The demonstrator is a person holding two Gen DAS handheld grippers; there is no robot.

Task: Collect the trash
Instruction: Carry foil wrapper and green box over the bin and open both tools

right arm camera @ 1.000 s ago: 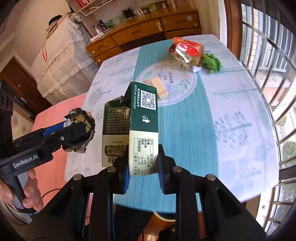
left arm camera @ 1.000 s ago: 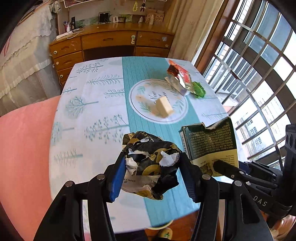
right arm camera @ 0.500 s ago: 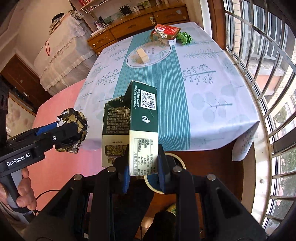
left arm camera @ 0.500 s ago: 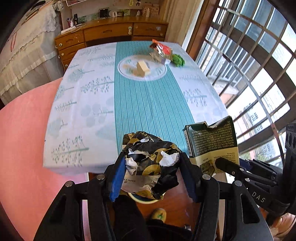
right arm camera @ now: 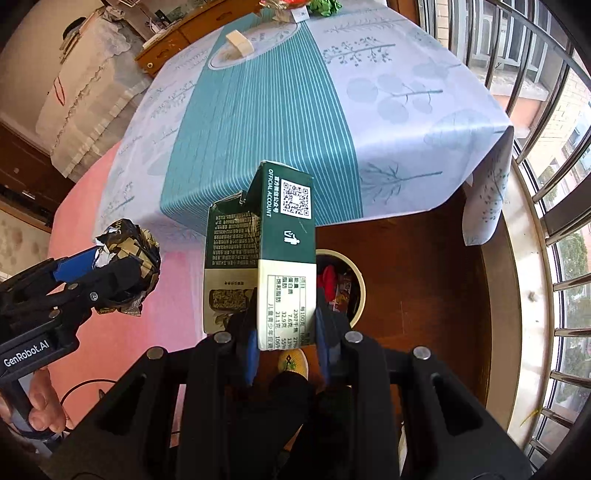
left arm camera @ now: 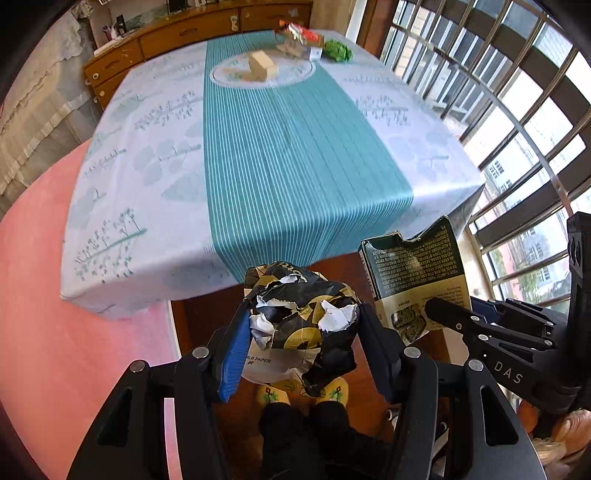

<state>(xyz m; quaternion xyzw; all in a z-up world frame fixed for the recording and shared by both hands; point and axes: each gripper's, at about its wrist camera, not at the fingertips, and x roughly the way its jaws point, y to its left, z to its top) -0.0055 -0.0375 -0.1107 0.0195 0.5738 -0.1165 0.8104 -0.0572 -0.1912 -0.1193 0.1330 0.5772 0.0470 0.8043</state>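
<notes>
- Beyond the near edge of the cloth-covered surface [left arm camera: 155, 177], both tools hang over dark wooden floor, pointing steeply down.
- The left tool [left arm camera: 301, 334] is closed about halfway on a crumpled black-and-gold wrapper [left arm camera: 299, 325], its blue pads pressing the wad from both sides; white torn paper shows at the top of the wad.
- The right tool [right arm camera: 286, 328] is clamped narrowly on a dark green carton [right arm camera: 280, 254] with a torn-open top, gripping its cream lower part; a QR code faces the right wrist camera.
- Seen from the left wrist, the carton sits just to the right of the wrapper, apart from it.
- A round trash bin [right arm camera: 356, 273] stands on the floor directly behind the carton in the right wrist view, with red and other packaging inside.
- At the far end of the surface lie a pale block [left arm camera: 262, 66], a red snack packet [left arm camera: 301, 35] and a green scrap [left arm camera: 338, 50], well apart from both tools.
- A hand [right arm camera: 42, 406] grips the left tool's handle at the lower left of the right wrist view.
- Yellow slippers [left arm camera: 271, 395] show below the wrapper.
</notes>
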